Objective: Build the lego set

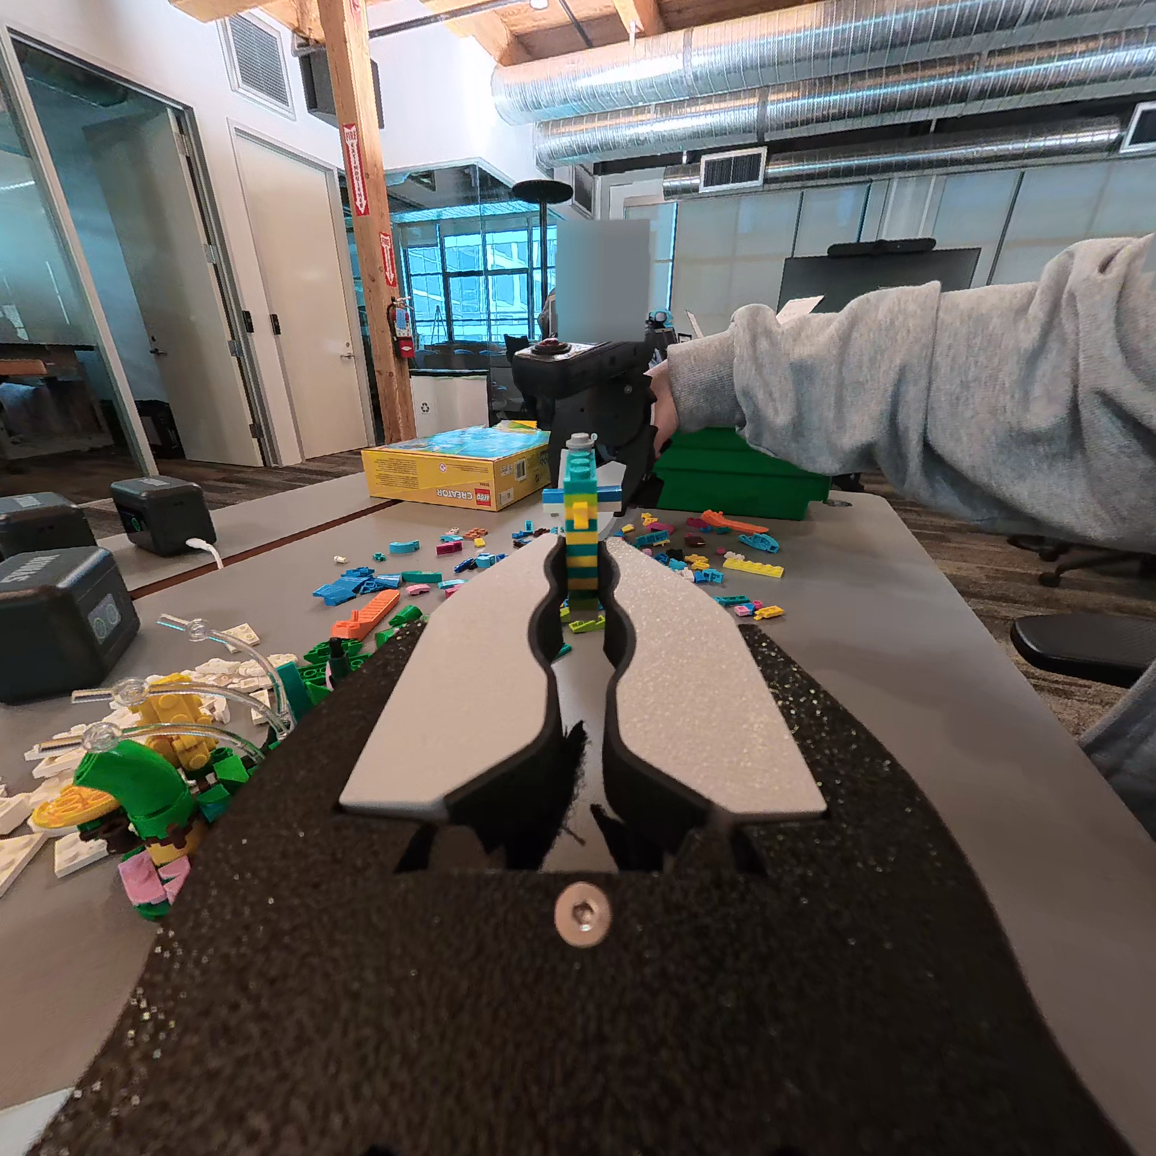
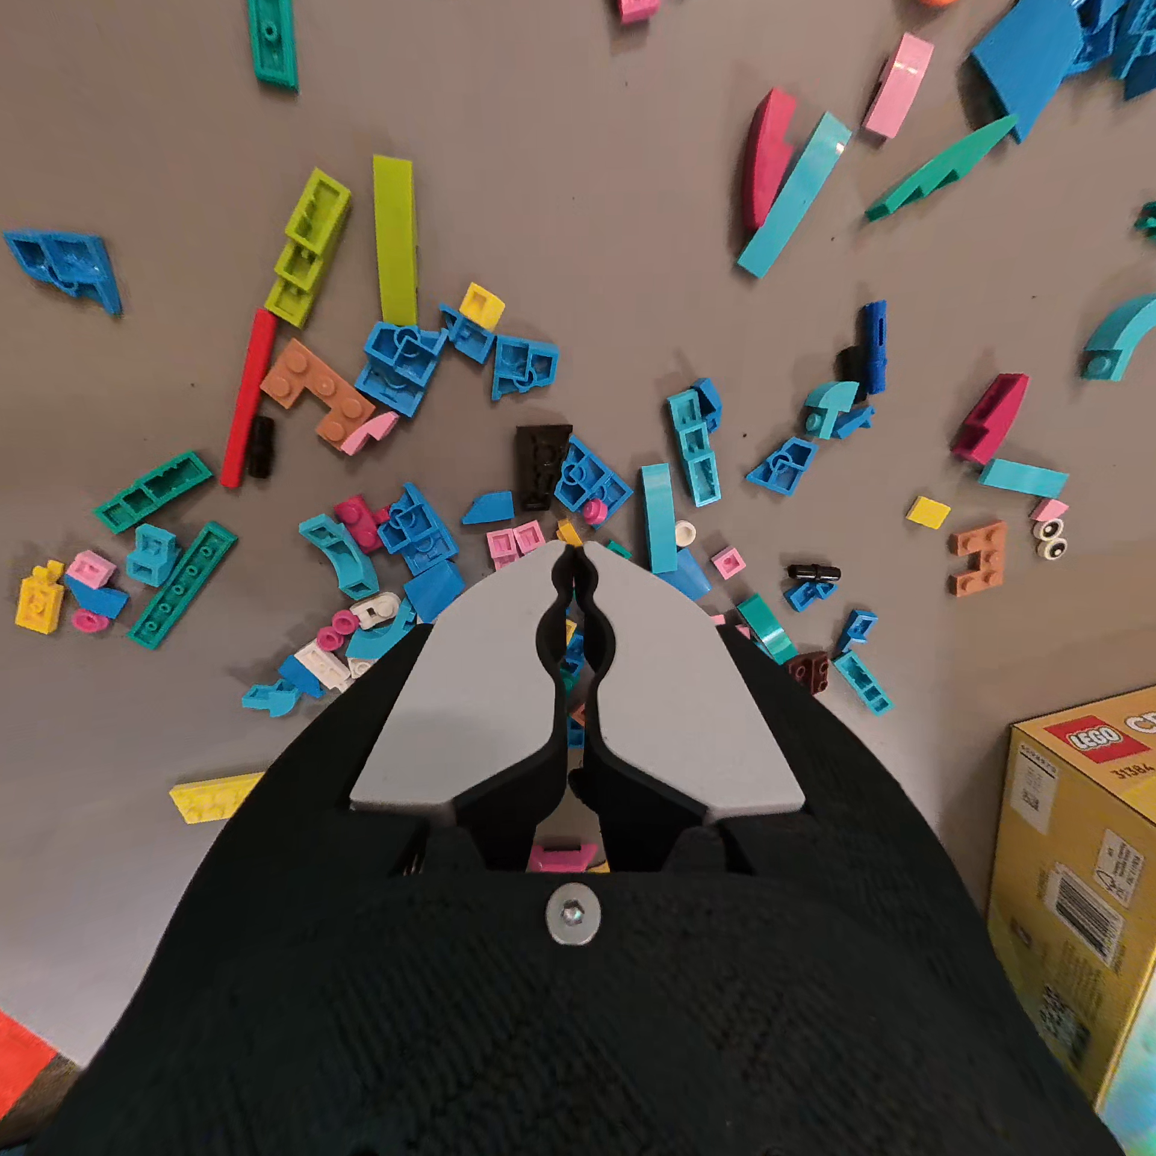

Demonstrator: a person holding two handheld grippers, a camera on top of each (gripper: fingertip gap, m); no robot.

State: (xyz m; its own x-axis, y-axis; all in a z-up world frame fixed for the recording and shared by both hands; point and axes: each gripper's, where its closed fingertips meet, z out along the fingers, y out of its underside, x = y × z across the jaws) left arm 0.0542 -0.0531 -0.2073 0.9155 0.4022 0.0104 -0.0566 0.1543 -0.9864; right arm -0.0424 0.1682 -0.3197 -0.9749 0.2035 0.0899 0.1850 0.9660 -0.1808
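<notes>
Left wrist view: left gripper pinches a tall striped brick tower, yellow & teal w/ blue bits sticking out near the top. Its fingers squeeze the tower's lower part and the tower stands up straight. Behind it, a hand in a gray sleeve holds the right gripper over the gray table, next to a yellow box and a green bin. A green & yellow model sits at the left by white pieces.

Right wrist view: right gripper points down at loose bricks. Its tips are almost touching. Something tiny & yellow is at the tips; can't tell if it's held.
</notes>
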